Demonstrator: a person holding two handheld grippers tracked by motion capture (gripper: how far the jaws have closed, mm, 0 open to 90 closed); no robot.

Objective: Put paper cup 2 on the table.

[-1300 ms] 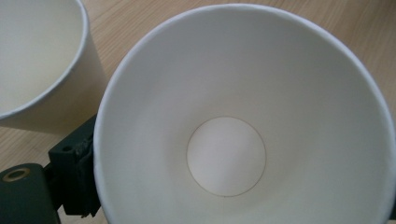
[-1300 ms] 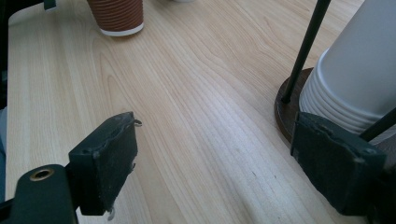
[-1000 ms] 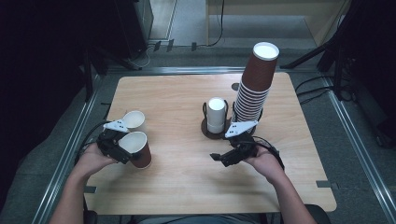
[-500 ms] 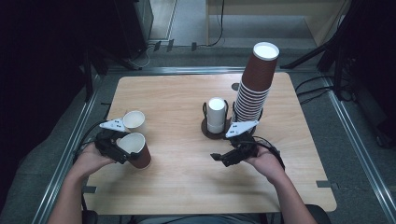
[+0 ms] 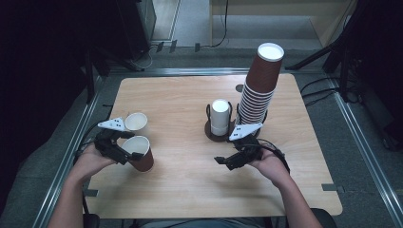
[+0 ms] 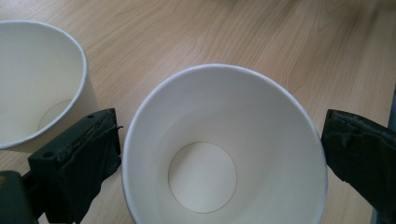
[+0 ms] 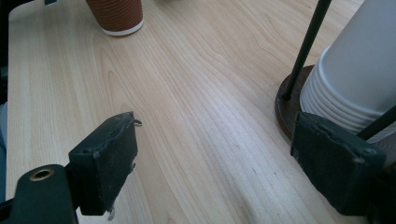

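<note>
Brown ribbed paper wraps the cup [image 5: 140,154] that sits upright near the front left of the pale wood tabletop [image 5: 190,190], white rim up. In the high view the left gripper [image 5: 124,151] reaches around it from the person's side. The left gripper view looks straight down into the cup's white inside [image 6: 224,154] (the round base is plain to see), with one black padded finger [image 6: 88,158] just off its rim on one side and the other at the frame's far edge, so the fingers stand apart around the cup; whether the pads actually touch the wall I cannot tell. A second cup [image 5: 135,122], also open side up, stands just beyond the first and close beside it, its white inside showing in the left gripper view [image 6: 37,79].

The right gripper [image 5: 227,160] lies low over the tabletop right of centre, held in the person's right hand [image 5: 270,164]. Its fingers [image 7: 105,158] are spread wide with bare wood between them. Just ahead of it a dark round holder [image 5: 214,132] with thin black rods carries a short stack of white cups [image 5: 220,116], base up. Behind that rises a tall leaning stack of brown cups [image 5: 259,85], well apart from the two cups at the left.
</note>
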